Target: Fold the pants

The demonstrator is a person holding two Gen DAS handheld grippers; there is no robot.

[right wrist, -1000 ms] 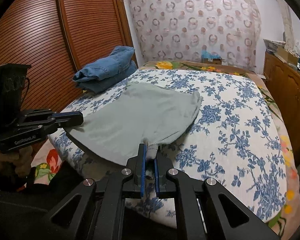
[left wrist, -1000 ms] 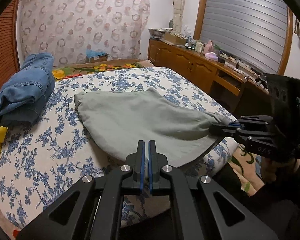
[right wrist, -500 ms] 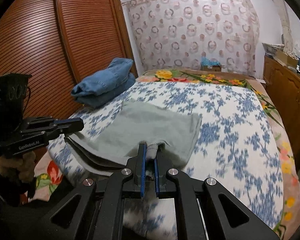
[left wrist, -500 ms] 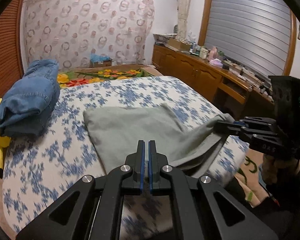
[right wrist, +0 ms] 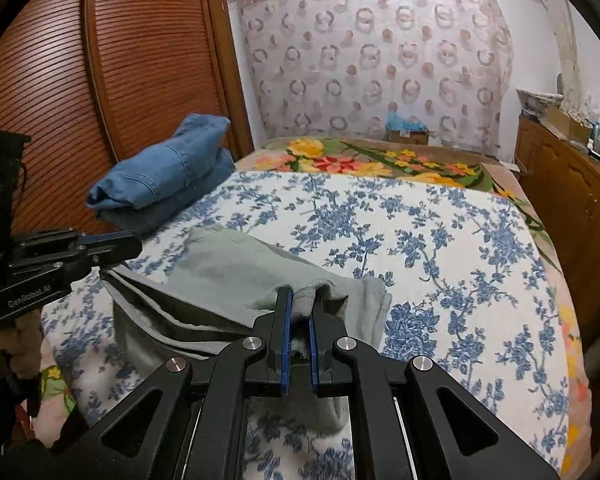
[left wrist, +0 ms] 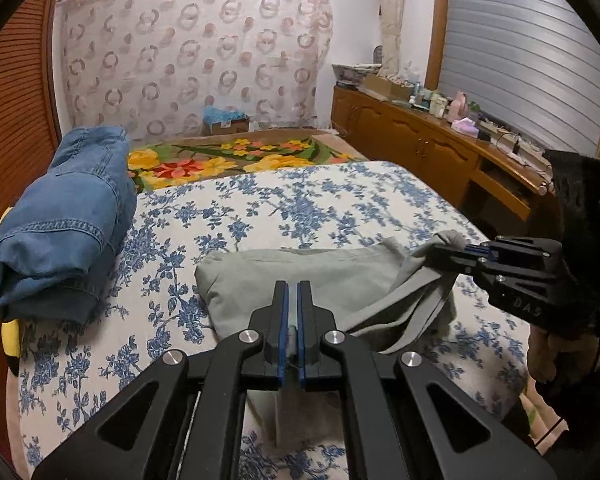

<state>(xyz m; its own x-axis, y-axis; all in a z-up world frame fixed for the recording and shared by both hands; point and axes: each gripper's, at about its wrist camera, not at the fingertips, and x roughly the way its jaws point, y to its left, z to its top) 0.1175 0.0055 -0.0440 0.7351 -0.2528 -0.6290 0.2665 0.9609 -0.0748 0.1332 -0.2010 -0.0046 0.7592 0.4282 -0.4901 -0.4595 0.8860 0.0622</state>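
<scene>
Two grippers — left gripper (left wrist: 291, 292), lower centre | right gripper (right wrist: 300, 300), lower centre | one grey-green pants (left wrist: 300, 276), mid-frame | one folded blue denim pile (left wrist: 60, 220), left | one bed (left wrist: 340, 208) — blue floral cover | one cardboard box (left wrist: 226, 124), upper centre | one wooden sideboard (left wrist: 420, 144), right
</scene>
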